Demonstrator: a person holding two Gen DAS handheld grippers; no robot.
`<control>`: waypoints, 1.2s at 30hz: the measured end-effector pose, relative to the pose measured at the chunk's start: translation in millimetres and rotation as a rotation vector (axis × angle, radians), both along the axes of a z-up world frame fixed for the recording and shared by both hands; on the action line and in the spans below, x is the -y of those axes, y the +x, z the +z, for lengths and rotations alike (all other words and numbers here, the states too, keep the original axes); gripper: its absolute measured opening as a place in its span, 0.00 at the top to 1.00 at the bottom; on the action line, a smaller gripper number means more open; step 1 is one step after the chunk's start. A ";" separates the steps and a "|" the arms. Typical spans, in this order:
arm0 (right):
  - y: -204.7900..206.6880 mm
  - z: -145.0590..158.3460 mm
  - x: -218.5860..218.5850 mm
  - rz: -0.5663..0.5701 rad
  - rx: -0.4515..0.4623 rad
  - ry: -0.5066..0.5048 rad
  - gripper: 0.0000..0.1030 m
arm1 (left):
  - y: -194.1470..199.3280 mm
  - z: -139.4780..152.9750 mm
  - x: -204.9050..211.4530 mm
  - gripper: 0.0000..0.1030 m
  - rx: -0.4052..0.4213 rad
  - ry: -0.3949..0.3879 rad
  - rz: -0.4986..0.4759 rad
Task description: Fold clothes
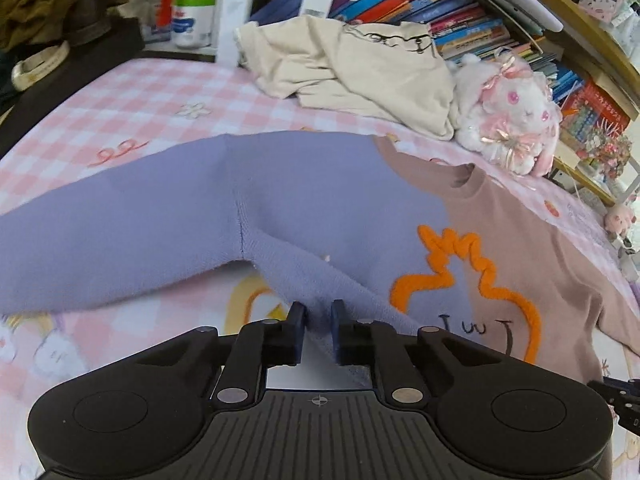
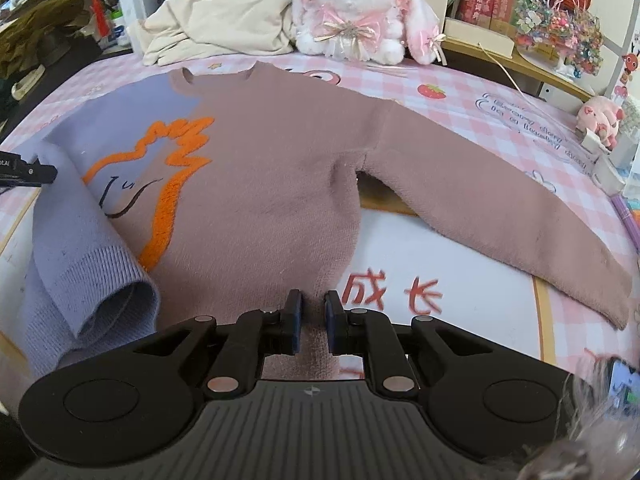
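A fluffy sweater lies face up on the bed, its left half purple [image 1: 304, 200] and its right half dusty brown [image 2: 280, 152], with an orange outline figure [image 2: 168, 200] on the chest. My left gripper [image 1: 319, 330] is shut on the purple bottom hem, lifting that side so the ribbed hem curls [image 2: 104, 296]. In the right wrist view my right gripper [image 2: 314, 320] is shut on the brown bottom hem. The purple sleeve [image 1: 80, 248] stretches left and the brown sleeve [image 2: 500, 216] stretches right. Part of the left gripper shows at the edge [image 2: 28, 172].
A pink checked bedsheet [image 1: 132, 104] covers the bed. At the far edge lie a crumpled cream garment [image 2: 224, 20] and a white and pink plush rabbit [image 2: 356, 8]. Bookshelves [image 1: 440, 8] stand behind. A small pink plush [image 2: 600, 116] sits at the far right.
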State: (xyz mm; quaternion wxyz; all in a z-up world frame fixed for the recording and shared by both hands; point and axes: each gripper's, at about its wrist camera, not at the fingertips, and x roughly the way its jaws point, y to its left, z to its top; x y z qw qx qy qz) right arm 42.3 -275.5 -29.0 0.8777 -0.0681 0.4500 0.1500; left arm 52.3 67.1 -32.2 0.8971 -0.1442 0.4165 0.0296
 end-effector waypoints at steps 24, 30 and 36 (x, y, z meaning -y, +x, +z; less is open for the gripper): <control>33.1 -3.3 13.2 0.015 0.001 0.055 0.86 | -18.2 1.6 38.5 0.84 -0.079 -0.513 0.011; 34.8 -3.9 18.9 0.065 0.000 0.075 0.86 | -23.2 -18.2 50.0 0.73 -0.136 -0.635 0.140; 36.0 -4.7 24.6 0.116 0.003 0.092 0.86 | -26.4 -30.7 60.0 0.55 -0.134 -0.710 0.254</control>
